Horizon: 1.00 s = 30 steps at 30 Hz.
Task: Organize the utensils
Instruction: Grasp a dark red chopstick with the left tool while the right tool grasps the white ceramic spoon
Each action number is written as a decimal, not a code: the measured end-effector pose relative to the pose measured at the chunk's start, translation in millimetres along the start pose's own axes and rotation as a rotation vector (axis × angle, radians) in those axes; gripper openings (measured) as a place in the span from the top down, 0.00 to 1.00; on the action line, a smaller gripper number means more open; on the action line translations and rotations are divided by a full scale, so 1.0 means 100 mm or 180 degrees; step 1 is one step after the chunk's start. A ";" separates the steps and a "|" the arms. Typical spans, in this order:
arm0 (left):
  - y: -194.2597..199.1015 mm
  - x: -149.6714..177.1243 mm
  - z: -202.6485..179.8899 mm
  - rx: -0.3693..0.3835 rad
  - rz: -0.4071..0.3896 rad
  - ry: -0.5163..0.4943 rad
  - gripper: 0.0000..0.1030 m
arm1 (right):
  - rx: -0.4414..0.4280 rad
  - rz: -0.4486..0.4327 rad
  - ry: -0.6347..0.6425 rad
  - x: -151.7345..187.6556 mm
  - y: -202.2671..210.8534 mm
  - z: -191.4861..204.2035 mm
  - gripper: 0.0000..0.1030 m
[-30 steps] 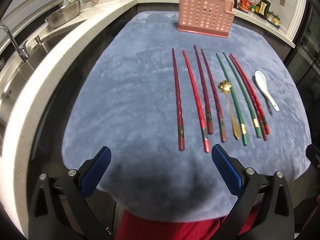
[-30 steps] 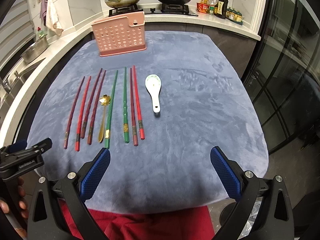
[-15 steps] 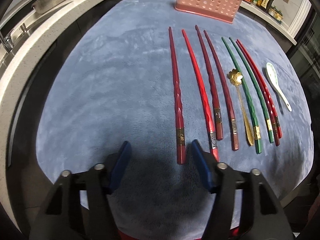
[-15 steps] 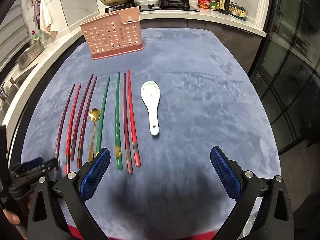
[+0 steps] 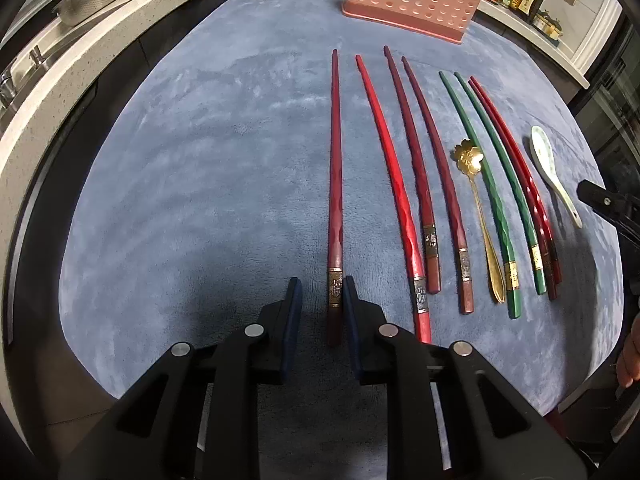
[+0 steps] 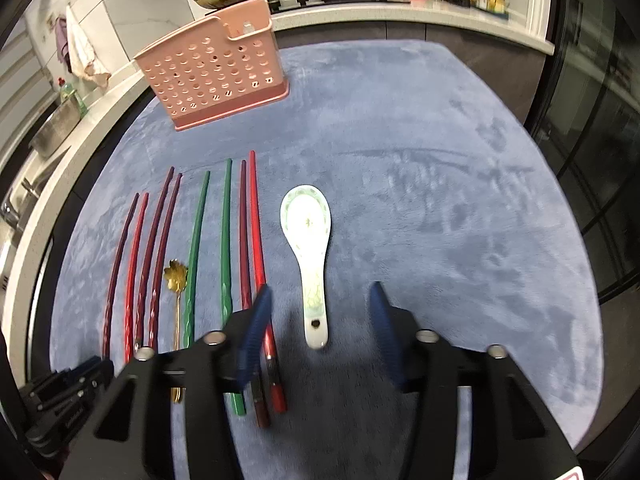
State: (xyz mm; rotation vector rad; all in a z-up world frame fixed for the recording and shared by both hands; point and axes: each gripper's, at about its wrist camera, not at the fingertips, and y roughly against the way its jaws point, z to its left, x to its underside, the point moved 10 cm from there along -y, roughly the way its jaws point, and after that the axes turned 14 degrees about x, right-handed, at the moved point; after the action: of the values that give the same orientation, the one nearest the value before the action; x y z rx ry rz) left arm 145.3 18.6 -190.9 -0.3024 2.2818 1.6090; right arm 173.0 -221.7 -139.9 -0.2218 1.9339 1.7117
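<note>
The leftmost dark red chopstick (image 5: pixel 334 184) lies on the blue-grey cloth (image 5: pixel 192 168); the left gripper (image 5: pixel 320 304) straddles its banded end, jaws narrowed but not yet clamped. The right gripper (image 6: pixel 318 320), jaws spread, brackets the white ceramic spoon (image 6: pixel 310 248). The pink perforated caddy (image 6: pixel 216 76) stands beyond.

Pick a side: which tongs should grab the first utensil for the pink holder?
Left, probably. The left tongs already straddle the leftmost dark red chopstick at its banded end, nearly closed. The right tongs hang wide open around the white spoon handle.
</note>
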 end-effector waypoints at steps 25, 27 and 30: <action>0.00 0.00 0.01 0.0057 -0.0049 0.0050 0.81 | -0.0179 0.0102 0.0010 0.17 -0.32 0.08 0.89; 0.02 0.00 0.01 0.0096 -0.0056 0.0057 0.86 | -0.0201 0.0092 0.0017 0.17 -0.27 0.08 0.92; 0.07 0.01 -0.01 0.0145 -0.0072 0.0053 0.92 | -0.0165 0.0025 0.0023 0.15 -0.16 0.07 0.93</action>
State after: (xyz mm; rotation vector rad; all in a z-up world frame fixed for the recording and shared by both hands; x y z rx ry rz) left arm 142.2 20.5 -184.9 -0.3302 2.3156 1.5468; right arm 169.6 -214.8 -161.4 -0.2401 1.8995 1.7700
